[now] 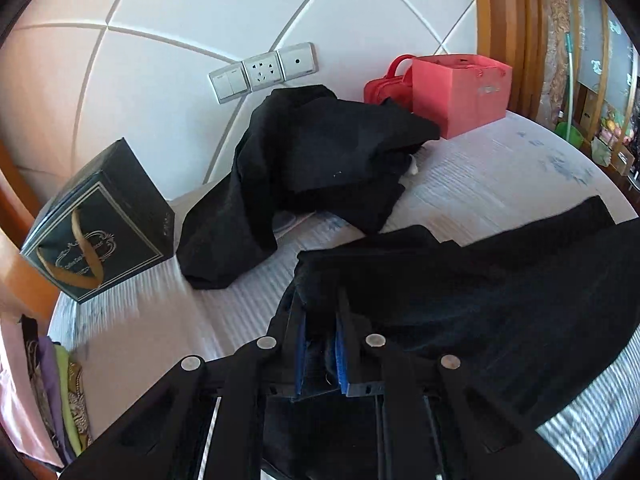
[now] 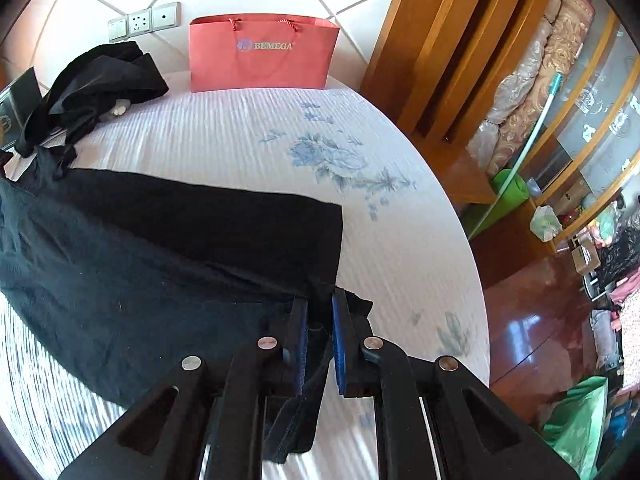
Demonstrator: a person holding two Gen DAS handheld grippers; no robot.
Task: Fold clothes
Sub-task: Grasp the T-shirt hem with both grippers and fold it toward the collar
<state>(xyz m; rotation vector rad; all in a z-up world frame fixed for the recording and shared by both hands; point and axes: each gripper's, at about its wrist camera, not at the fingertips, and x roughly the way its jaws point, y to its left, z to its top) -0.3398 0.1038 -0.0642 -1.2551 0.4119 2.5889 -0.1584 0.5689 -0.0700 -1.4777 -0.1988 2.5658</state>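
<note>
A bed [image 2: 248,128] covered in a ribbed white sheet with a pale blue flower print fills the scene, backed by a padded white headboard [image 1: 248,12] with grey seams and a row of wall switches [image 1: 264,70]. At the far end a coral paper bag [image 2: 262,54] with cord handles stands upright, and at the far left sits a dark boxy gift bag [image 1: 100,224] with a gold ribbon handle. A crumpled heap of black clothes [image 1: 320,152] lies between them. A soft, matte black garment [image 2: 160,240] stretches across the near part of the sheet, spanning both grippers. The left gripper [image 1: 322,340] has its blue-padded fingers nearly closed on the garment's left edge, cloth bunched between them. The right gripper [image 2: 320,328] pinches the garment's right corner, its jaws narrow too, with a fold of fabric hanging down between the pads.
</note>
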